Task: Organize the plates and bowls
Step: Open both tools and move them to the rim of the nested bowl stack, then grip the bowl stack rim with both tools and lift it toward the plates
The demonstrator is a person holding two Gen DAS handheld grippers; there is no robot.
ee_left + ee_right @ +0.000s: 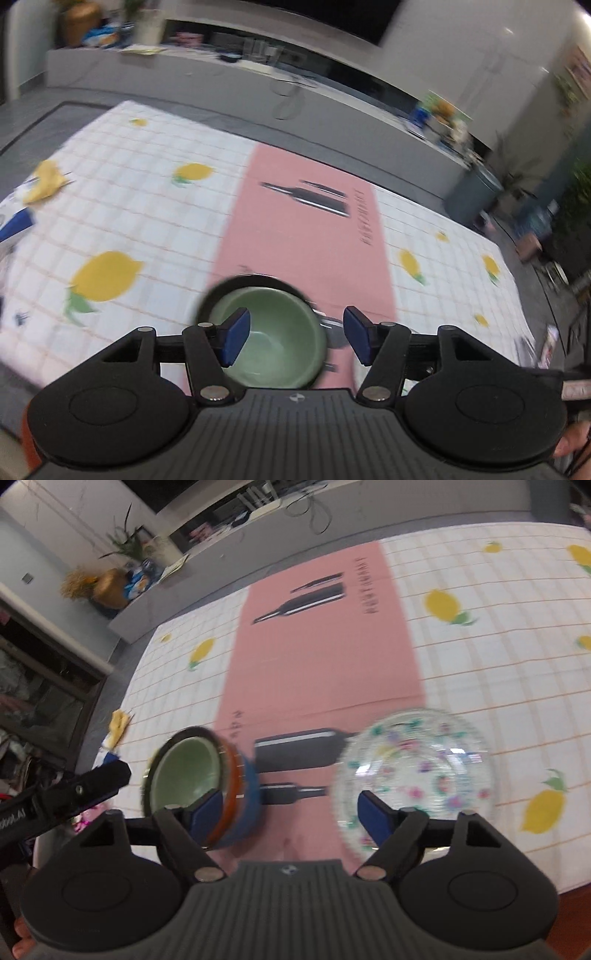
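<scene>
A bowl (271, 334), green inside with a dark rim, lies on the pink mat just ahead of my left gripper (295, 338), whose fingers are wide apart with the left pad over the bowl's mouth. In the right wrist view the same bowl (184, 775) shows a blue and orange outside and is tipped. A clear glass plate with small flowers (413, 771) lies to its right. My right gripper (288, 812) is open between them, its right pad over the plate's near edge. The left gripper's black body (74, 790) enters from the left.
The table wears a white checked cloth with lemons (107, 277) and a pink mat with bottle prints (310, 206). Yellow and blue clutter (44, 181) lies at the cloth's left edge. A grey counter (258, 70) with items runs behind the table.
</scene>
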